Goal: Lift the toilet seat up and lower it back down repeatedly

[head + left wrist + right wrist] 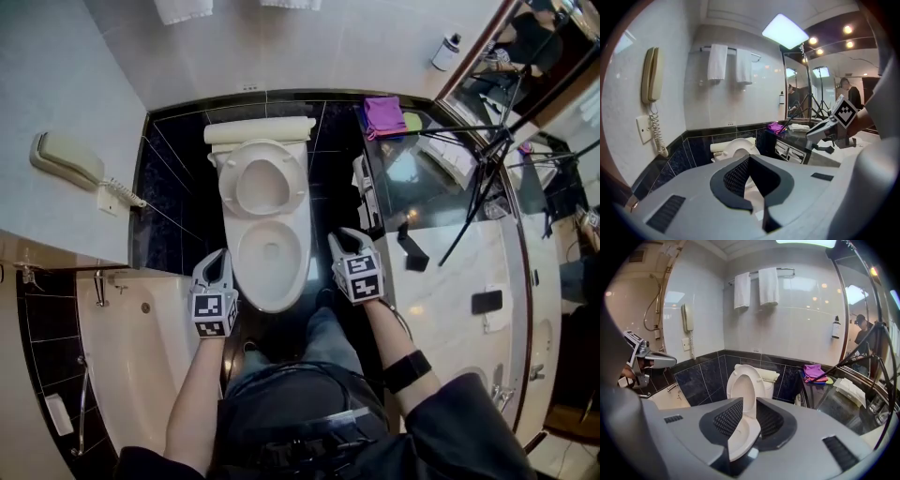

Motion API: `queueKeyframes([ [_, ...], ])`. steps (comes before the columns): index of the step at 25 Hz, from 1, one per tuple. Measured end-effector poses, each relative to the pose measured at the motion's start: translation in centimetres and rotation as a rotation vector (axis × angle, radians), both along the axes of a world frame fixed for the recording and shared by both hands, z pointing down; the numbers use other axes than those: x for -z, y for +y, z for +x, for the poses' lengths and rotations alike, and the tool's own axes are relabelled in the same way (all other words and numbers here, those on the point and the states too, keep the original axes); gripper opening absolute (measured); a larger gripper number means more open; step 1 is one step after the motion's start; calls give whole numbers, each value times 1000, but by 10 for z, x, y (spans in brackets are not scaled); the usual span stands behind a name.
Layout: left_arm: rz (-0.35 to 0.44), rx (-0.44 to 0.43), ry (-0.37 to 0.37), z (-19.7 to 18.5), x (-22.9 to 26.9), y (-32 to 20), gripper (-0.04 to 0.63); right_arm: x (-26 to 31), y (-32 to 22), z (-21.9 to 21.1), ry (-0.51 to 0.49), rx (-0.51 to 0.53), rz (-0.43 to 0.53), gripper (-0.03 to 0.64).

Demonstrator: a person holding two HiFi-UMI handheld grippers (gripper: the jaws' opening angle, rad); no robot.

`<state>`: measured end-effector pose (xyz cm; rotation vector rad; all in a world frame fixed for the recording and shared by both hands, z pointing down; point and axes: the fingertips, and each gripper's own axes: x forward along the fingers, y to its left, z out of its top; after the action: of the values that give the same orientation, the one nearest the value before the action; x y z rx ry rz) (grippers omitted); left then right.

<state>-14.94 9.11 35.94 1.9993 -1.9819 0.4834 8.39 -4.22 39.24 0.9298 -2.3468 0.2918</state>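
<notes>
The white toilet stands in the middle of the head view with its seat [262, 185] raised against the tank and the bowl rim [240, 255] bare. My left gripper [217, 265] hovers beside the bowl's left front, apart from it, its pads meeting at the tips with nothing between them. On the bowl's right side my right gripper [339, 242] is open and touches nothing. In the right gripper view the upright seat [743, 386] shows through the gap of the right gripper [749, 401]. The left gripper [749, 158] points toward the seat [739, 148].
A bathtub [141, 366] lies at the left below a wall phone [66, 159]. At the right, a glass-topped vanity [441, 272] carries a purple cloth [382, 114], with a tripod [487, 178] over it. A rolled towel [260, 130] rests on the tank. Towels [759, 287] hang above.
</notes>
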Motion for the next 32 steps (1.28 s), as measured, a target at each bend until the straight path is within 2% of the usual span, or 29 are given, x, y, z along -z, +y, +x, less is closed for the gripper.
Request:
queueKeyframes([
  [3,-10,19,-14,-2,-5,-16,0,-6,-28,-19,43,71,27,151],
  [15,-50,22,-37,-9,-46,-97,0,-73,-150,-103,213,309,167,253],
  [24,-84,46,-33,-16,-95,-141,0,-147,-222,-163,283,395,241,253],
  [28,-105,67,-31,-17,-112,-142,0,-183,-239,-169,288,401,229,253],
  [32,-139,93,-37,-20,-132,-134,0,-206,-251,-178,270,402,209,206],
])
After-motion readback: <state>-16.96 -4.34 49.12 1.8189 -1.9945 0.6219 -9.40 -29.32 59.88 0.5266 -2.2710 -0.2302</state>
